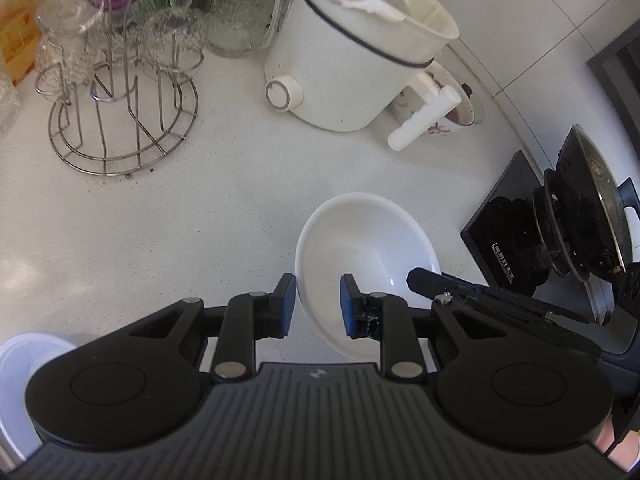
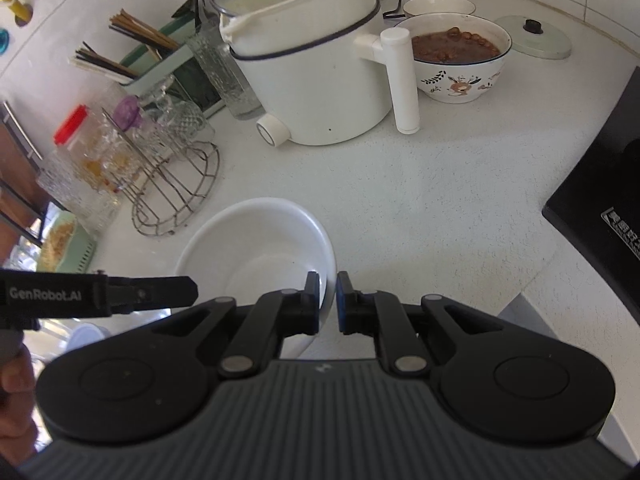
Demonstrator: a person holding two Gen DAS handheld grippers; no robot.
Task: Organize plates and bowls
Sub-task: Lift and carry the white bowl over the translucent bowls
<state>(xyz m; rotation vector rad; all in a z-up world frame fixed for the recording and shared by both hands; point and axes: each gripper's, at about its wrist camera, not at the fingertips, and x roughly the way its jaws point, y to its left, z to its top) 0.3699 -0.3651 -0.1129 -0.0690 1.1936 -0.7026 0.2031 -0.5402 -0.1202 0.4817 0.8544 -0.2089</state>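
Observation:
A plain white bowl (image 1: 368,240) hangs tilted just above the white counter (image 1: 224,208), held from two sides. My left gripper (image 1: 318,304) has its blue pads closed on the bowl's left rim and slanted wall. In the right wrist view the same bowl (image 2: 256,248) has its right rim pinched between the nearly touching pads of my right gripper (image 2: 328,300). One of the right gripper's fingers (image 1: 424,280) shows at the bowl's far rim in the left wrist view. A left gripper finger (image 2: 176,290) reaches the bowl's left side in the right wrist view.
A white electric cooker (image 2: 312,80) stands behind, with a patterned bowl of brown food (image 2: 460,56) and a pale green lid (image 2: 536,38) beyond. A wire rack of glasses (image 1: 120,120) is at left. A black stove (image 1: 504,240) carrying a pan (image 1: 600,200) borders the right.

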